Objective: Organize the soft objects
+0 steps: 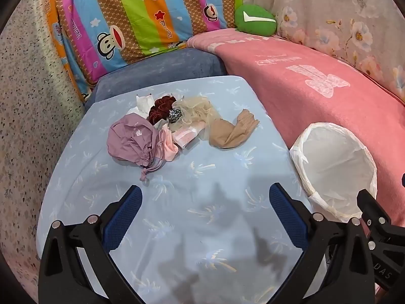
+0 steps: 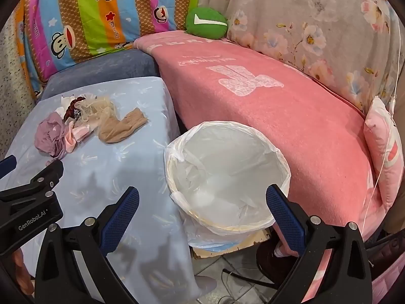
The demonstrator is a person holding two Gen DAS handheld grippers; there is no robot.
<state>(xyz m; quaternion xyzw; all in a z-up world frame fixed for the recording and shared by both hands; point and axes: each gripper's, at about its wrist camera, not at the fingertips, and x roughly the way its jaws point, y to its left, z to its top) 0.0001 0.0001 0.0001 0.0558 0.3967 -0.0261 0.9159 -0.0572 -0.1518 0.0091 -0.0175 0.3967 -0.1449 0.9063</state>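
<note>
A heap of soft things lies on the light blue table cover (image 1: pixel 202 177): a mauve drawstring pouch (image 1: pixel 131 140), a dark red scrunchie (image 1: pixel 160 110), a pale pink cloth (image 1: pixel 168 144), a white cloth (image 1: pixel 144 102), sheer beige netting (image 1: pixel 195 109) and a tan stocking (image 1: pixel 233 131). My left gripper (image 1: pixel 205 207) hangs open over bare cover, short of the heap. In the right wrist view the heap (image 2: pixel 83 124) sits far left. My right gripper (image 2: pixel 202 212) is open above the near rim of a bin lined with a white bag (image 2: pixel 227 172).
The lined bin (image 1: pixel 336 167) stands right of the table against a pink blanket (image 2: pixel 278 116). A striped cartoon pillow (image 1: pixel 141 17), a green cushion (image 1: pixel 255 20) and floral fabric (image 2: pixel 316 33) line the back. Floor tiles and cables (image 2: pixel 235 278) lie below the bin.
</note>
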